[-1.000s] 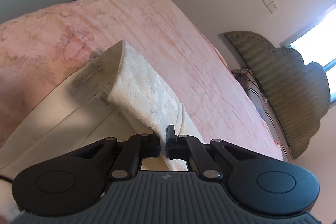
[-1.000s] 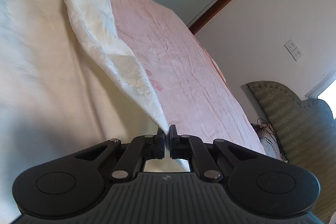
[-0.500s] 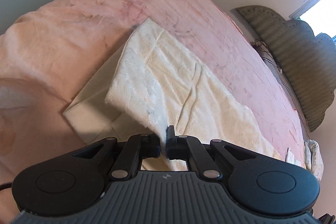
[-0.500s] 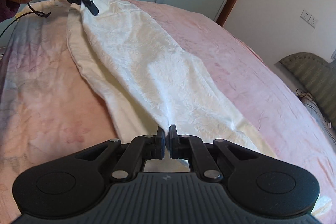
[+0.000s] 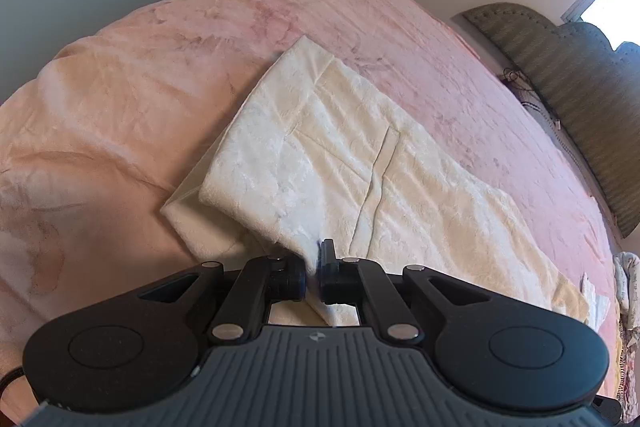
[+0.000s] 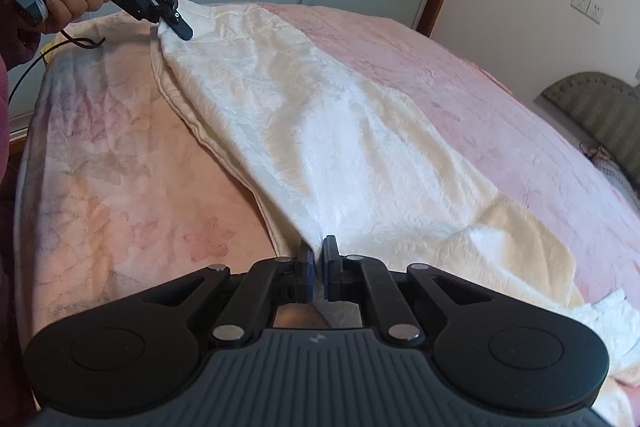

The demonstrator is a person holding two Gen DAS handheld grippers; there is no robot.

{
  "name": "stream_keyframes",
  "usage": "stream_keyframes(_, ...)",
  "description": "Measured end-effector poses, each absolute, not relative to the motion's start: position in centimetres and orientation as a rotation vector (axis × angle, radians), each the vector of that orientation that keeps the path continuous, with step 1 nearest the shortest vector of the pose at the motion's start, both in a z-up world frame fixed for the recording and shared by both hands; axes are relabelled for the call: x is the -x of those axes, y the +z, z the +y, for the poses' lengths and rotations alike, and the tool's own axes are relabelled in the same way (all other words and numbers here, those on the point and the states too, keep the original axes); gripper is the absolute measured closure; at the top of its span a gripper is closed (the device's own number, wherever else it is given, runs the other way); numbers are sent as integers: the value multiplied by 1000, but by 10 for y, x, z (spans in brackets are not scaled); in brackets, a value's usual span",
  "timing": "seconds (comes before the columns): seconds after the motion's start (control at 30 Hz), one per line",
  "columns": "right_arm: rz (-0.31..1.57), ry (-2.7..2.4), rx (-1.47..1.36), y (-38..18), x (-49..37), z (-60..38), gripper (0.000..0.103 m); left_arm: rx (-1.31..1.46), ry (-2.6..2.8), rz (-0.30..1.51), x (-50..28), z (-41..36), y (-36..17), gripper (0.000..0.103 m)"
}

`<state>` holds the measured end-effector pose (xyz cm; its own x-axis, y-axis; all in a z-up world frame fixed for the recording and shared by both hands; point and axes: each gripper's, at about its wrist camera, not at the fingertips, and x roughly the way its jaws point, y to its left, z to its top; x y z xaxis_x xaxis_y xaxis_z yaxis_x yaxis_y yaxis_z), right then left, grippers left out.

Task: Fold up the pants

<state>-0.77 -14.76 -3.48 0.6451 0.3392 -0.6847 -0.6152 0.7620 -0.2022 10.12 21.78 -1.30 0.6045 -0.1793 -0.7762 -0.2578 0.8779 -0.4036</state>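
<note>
pink bed point(image 5: 120, 99) | pants point(image 6: 320, 131) run lengthwise between grippers; left gripper point(image 5: 315, 267) pinches one end; right gripper point(image 6: 318, 267) pinches other end | both equally engaged

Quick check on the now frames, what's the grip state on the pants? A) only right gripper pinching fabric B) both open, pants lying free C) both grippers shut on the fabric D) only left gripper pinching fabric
C: the left gripper is closed on an edge of the white pants, and the right gripper is closed on another edge; the right wrist view also shows the left gripper clamped on the far end.
</note>
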Motion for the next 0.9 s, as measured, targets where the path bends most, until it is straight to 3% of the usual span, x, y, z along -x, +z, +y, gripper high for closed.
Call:
stream_keyframes(0.1, 671, 553, 448, -39, 10, -145, 99, 495, 55, 928, -100, 216, -12, 93)
stream_keyframes(0.13, 673, 548, 444, -39, 10, -145, 98, 477, 65, 930, -100, 215, -12, 83)
stream_keyframes(0.43, 677, 520, 372, -40, 16, -151, 96, 437, 90, 940, -99, 212, -6, 83)
stream_keyframes(0.5, 695, 525, 329, -37, 14, -156, 94, 433, 96, 952, -98, 214, 1, 73)
stream_keyframes(0.57, 713, 551, 299, -31, 17, -164, 91, 414, 116, 964, -93, 216, 11, 73)
stream_keyframes(0.8, 628, 308, 50, 2, 32, -263, 90, 266, 40, 874, -86, 185, 67, 72)
stream_keyframes(0.9, 653, 0, -88, -3, 27, -336, 90, 225, -132, 851, -102, 139, 76, 54)
